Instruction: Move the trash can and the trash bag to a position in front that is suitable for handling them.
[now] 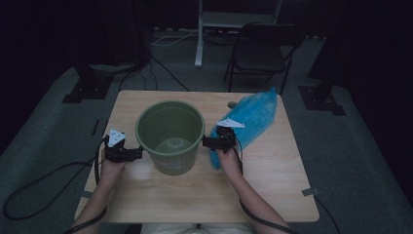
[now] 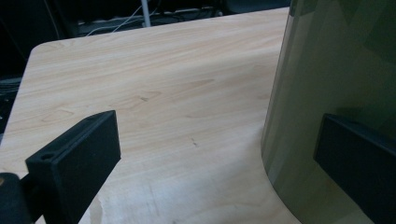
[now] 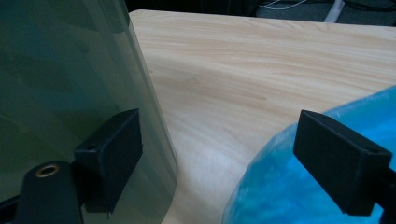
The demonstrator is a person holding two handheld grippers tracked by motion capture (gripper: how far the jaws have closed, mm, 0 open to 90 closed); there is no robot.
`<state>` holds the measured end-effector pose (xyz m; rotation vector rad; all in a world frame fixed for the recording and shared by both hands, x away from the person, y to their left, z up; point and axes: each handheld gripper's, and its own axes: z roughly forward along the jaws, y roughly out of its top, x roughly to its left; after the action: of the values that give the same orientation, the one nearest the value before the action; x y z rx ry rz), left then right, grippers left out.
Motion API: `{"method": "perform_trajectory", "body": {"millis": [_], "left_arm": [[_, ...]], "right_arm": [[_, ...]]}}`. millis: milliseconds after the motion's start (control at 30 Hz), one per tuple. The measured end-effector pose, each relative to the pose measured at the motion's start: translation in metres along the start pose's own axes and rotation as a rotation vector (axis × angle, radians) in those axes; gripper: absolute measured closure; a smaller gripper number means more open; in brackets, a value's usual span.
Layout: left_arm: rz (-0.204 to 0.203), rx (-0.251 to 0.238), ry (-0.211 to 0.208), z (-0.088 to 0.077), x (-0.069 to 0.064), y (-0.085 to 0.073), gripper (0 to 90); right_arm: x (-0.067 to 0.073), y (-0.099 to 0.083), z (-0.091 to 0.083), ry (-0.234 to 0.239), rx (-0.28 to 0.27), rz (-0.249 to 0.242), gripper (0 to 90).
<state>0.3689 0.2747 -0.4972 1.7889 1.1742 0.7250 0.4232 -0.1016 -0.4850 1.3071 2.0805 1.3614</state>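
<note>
An empty olive-green bucket (image 1: 170,136) stands upright in the middle of the wooden table (image 1: 160,195). My left gripper (image 1: 135,154) is at its left side, low by the table, and open. In the left gripper view (image 2: 219,140) one jaw lies in front of the bucket wall (image 2: 327,74) and the other over bare wood. My right gripper (image 1: 208,142) is open at the bucket's right side. In the right gripper view (image 3: 219,144) one jaw is against the bucket wall (image 3: 60,79) and the other over a crumpled blue plastic bag (image 3: 285,186). The bag (image 1: 251,117) lies to the bucket's right.
A small round brownish object (image 1: 232,104) sits on the table near the bag's far end. Behind the table stand a dark folding chair (image 1: 260,53) and a white stand leg (image 1: 199,36). Cables (image 1: 29,195) trail across the grey floor at left.
</note>
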Motion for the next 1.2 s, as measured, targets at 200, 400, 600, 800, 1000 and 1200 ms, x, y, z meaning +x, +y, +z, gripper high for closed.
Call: {"method": "perform_trajectory", "body": {"millis": [200, 400, 600, 800, 1000, 1200], "left_arm": [[0.025, 0.005, -0.014, -0.012, -0.012, -0.005, 1.1], [0.045, 0.006, -0.046, -0.024, -0.028, -0.011, 1.0], [0.076, 0.018, -0.072, -0.034, -0.041, -0.014, 1.0], [0.089, 0.011, -0.092, -0.04, -0.053, -0.018, 1.0], [0.084, 0.008, -0.12, -0.045, -0.062, -0.022, 1.0], [0.132, 0.018, -0.125, -0.051, -0.071, -0.021, 1.0]], "right_arm": [[0.004, -0.01, -0.02, 0.014, 0.01, -0.031, 15.1], [0.005, -0.026, -0.041, 0.031, -0.003, -0.023, 15.1], [0.005, -0.039, -0.059, 0.041, -0.009, -0.014, 15.1], [0.003, -0.048, -0.074, 0.046, -0.015, -0.007, 15.0], [0.003, -0.057, -0.09, 0.044, -0.013, -0.011, 15.1], [0.003, -0.063, -0.1, 0.046, -0.013, -0.002, 15.1]]}}
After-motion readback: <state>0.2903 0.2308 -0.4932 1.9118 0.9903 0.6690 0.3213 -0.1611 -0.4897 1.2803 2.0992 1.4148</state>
